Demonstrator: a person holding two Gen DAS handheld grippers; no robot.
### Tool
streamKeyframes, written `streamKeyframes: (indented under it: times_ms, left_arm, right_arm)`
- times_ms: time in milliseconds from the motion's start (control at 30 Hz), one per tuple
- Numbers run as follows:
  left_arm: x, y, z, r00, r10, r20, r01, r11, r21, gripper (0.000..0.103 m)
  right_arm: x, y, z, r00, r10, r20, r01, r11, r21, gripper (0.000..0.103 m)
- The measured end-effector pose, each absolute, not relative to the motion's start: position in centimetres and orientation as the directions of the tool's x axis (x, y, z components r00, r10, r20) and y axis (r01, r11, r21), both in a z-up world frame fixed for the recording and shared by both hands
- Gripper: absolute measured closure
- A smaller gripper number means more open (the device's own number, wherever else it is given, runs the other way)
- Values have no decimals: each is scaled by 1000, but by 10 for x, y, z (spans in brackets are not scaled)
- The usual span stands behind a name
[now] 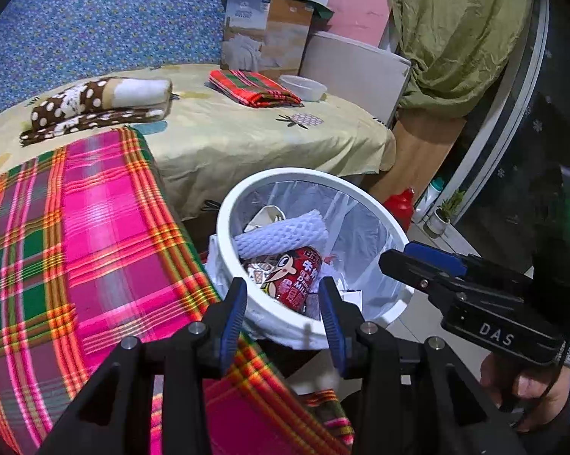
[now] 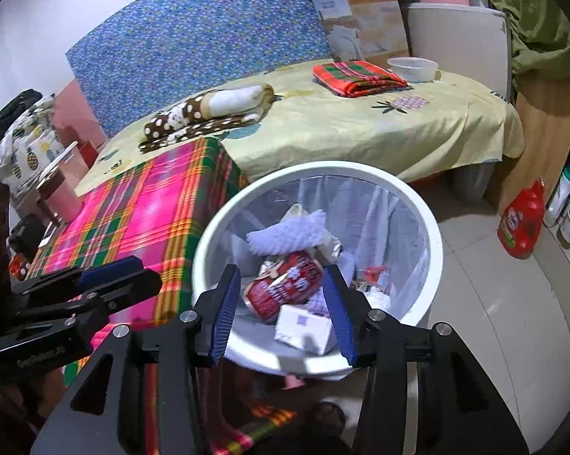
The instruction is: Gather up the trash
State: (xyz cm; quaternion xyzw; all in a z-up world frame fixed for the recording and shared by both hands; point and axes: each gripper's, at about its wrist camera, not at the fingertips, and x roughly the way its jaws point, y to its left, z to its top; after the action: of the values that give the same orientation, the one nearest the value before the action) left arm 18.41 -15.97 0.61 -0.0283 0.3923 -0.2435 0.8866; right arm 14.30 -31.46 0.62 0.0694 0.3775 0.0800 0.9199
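Observation:
A white round trash bin with a clear liner stands on the floor beside a low table. Inside it lie a red drink can, a white foam net and paper scraps. My left gripper hovers over the bin's near rim, open and empty. At the right of that view the right gripper reaches in over the rim, held by a hand. The right wrist view looks down into the bin at the can, the foam net and a small white carton. My right gripper is open and empty. The left gripper shows at the left.
A pink plaid cloth covers the low table left of the bin. Behind is a bed in a yellow sheet with a spotted blanket, a folded red cloth and a white bowl. A red detergent bottle stands on the tiled floor.

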Motion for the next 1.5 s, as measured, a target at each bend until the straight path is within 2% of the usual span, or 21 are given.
streamKeyframes:
  times_ms: [567,1500]
  left_arm:
    - [127,-111,21,675,-345,-652,308,935,-175,61]
    - [100,-96,24,693,-321,-645,280,945,-169,61]
  right_arm:
    - [95,-278,21,728,245,-641,-168,969,179,55]
    - [71,-261,23,732,246,-636,-191,969,155,55]
